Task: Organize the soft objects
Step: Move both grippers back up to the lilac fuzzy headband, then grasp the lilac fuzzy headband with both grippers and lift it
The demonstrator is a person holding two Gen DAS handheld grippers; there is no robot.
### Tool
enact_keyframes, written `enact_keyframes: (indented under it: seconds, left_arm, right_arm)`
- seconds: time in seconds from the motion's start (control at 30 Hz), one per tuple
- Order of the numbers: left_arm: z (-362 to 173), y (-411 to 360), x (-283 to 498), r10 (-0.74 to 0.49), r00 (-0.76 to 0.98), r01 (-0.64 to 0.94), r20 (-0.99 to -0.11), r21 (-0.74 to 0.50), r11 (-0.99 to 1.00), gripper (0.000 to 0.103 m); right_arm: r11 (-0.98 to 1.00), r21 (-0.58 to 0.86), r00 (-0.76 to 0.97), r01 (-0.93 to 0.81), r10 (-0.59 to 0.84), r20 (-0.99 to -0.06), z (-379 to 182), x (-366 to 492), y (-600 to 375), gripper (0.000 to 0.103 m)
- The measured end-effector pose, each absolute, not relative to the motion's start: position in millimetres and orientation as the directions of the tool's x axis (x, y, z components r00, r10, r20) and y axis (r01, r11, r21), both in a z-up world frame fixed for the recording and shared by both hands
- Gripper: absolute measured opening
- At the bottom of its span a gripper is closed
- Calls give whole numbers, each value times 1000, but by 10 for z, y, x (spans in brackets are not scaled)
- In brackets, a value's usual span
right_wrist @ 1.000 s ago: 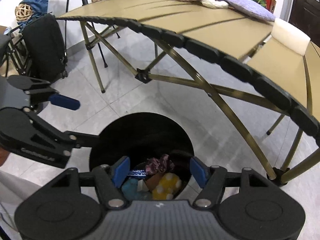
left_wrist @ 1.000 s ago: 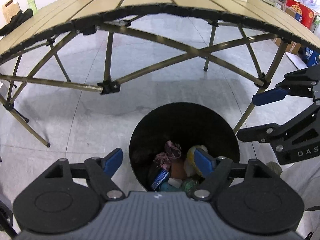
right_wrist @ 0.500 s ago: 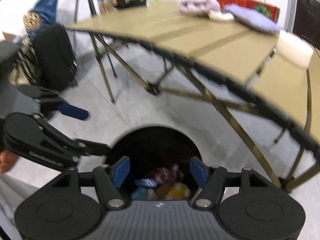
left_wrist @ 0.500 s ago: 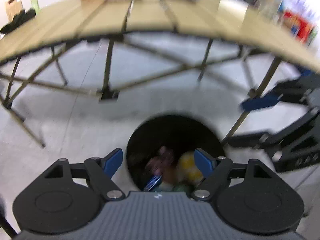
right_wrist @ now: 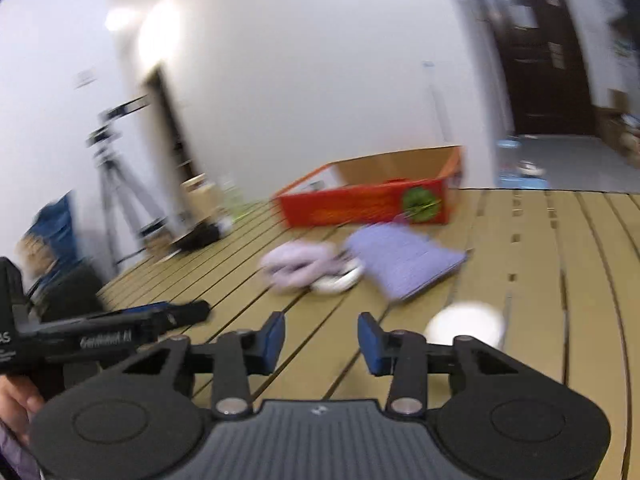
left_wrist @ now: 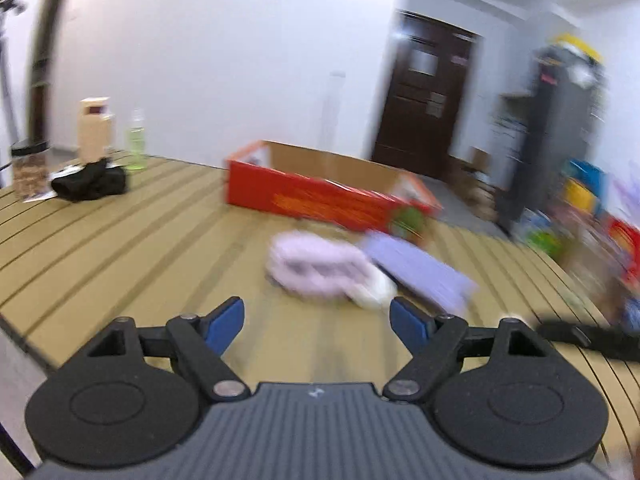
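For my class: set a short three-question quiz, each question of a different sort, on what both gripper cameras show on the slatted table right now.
1. True or false: the left gripper holds the pink fluffy item.
2. Which lies nearest the red box? A) purple cloth B) white round item C) right gripper
3. Fill in: both grippers are ____.

Key: 1 false, its jaws are apart and empty. 2 A. 3 open.
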State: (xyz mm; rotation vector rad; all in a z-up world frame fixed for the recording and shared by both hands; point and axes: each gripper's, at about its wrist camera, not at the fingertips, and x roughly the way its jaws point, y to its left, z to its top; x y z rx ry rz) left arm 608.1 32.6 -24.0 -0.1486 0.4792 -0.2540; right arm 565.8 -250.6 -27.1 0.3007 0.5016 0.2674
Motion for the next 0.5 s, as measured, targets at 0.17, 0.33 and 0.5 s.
enact_keyframes:
  seconds: [0.17, 0.33, 0.5]
  left_arm:
    - [-260, 462, 7060, -239, 824, 66, -513, -333, 941, 77]
    - [-467, 474, 7474, -403, 731, 123, -550, -476, 871, 73]
    - [-642, 495, 7501, -451, 719, 142, -529, -523, 840, 25]
  right_arm:
    - [871, 467, 805, -153, 384, -452, -325, 6547, -2360, 39]
    - [830, 547, 735, -108, 437, -519, -591, 7349, -1987, 40]
    - [810, 583, 722, -52, 434, -538, -829, 7480, -1865, 13]
